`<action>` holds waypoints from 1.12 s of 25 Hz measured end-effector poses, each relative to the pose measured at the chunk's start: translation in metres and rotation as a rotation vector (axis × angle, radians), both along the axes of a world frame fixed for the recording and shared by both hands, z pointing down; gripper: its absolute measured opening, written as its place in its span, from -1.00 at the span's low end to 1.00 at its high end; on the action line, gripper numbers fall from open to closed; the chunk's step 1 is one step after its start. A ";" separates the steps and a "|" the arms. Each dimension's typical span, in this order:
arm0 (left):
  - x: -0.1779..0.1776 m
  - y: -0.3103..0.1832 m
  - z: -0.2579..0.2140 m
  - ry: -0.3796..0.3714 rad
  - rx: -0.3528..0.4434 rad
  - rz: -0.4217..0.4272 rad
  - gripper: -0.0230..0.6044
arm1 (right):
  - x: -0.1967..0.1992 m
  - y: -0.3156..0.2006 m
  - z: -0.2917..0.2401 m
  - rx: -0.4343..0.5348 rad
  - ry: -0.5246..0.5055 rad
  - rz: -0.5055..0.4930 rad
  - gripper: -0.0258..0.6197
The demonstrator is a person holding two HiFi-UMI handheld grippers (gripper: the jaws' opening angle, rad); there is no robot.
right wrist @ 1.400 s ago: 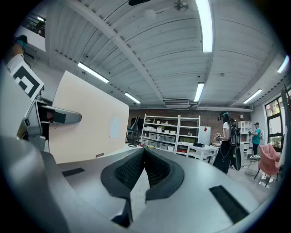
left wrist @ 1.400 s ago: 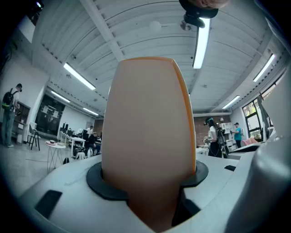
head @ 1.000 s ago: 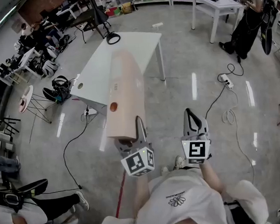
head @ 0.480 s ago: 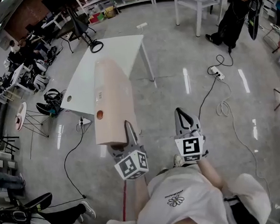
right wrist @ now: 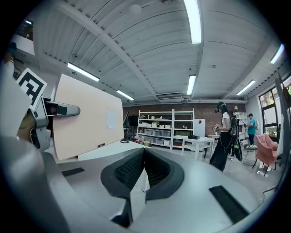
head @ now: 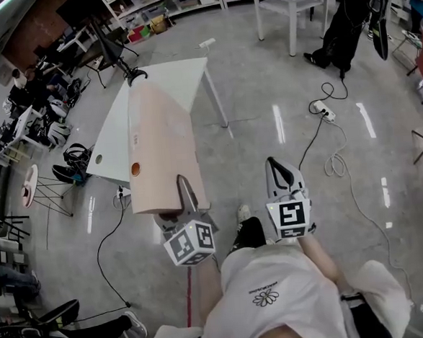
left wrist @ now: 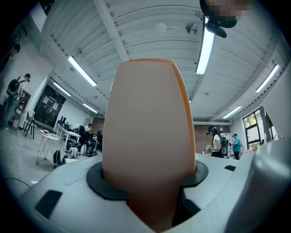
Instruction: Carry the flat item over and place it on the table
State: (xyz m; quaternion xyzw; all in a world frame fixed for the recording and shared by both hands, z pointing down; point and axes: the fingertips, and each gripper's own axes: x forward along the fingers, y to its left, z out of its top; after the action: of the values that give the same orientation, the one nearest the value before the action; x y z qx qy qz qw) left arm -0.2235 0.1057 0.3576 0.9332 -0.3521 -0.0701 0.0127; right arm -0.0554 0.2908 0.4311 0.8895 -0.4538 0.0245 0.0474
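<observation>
— Left jaws?
— My left gripper [head: 186, 197]: clamped on flat board [left wrist: 148, 132], which blocks its own view. Head view alone shows board reaching ahead above the worktop [head: 187, 72].
— Right?
— My right gripper [right wrist: 143, 152]: jaws together, empty; board to their left, shelving [right wrist: 166, 127] ahead.

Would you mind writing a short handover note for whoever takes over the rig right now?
Left gripper: shut on the near end of the flat board, which juts out ahead, off the floor.
Right gripper: shut, empty, beside the left.
White table: ahead; nothing set on it yet.
Done: board picked up, in carry.
Left: reach the table, lay the board flat on it, release.
</observation>
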 end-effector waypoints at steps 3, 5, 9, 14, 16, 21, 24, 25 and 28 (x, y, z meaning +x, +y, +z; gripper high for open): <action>0.021 -0.023 0.002 0.036 0.002 0.007 0.02 | 0.022 -0.017 0.006 0.002 -0.015 0.010 -0.88; 0.044 -0.045 0.006 0.048 -0.001 0.011 0.02 | 0.044 -0.030 0.008 0.000 -0.009 0.017 -0.88; 0.099 -0.091 0.013 0.075 -0.009 0.020 0.02 | 0.100 -0.059 0.014 -0.018 0.009 0.055 -0.88; 0.176 -0.144 0.007 0.093 -0.024 0.026 0.02 | 0.171 -0.107 0.018 -0.075 0.016 0.068 -0.88; 0.205 -0.165 0.009 0.085 -0.025 0.035 0.02 | 0.196 -0.133 0.021 -0.088 0.017 0.050 -0.88; 0.273 -0.224 0.007 0.068 -0.014 0.057 0.02 | 0.252 -0.211 0.009 -0.112 0.041 0.010 -0.88; 0.305 -0.258 -0.001 0.064 -0.003 0.066 0.02 | 0.279 -0.259 -0.007 -0.118 0.081 -0.023 -0.88; 0.314 -0.269 -0.004 0.063 0.006 0.064 0.02 | 0.287 -0.273 -0.011 -0.118 0.091 -0.033 -0.88; 0.339 -0.294 -0.009 0.073 0.013 0.057 0.02 | 0.311 -0.308 -0.015 -0.116 0.100 -0.061 -0.88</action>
State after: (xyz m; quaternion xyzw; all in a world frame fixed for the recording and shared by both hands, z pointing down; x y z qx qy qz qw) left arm 0.1160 -0.1881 0.3487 0.9398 -0.3243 -0.1058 0.0213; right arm 0.2554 -0.0175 0.4166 0.8712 -0.4755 0.0049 0.1221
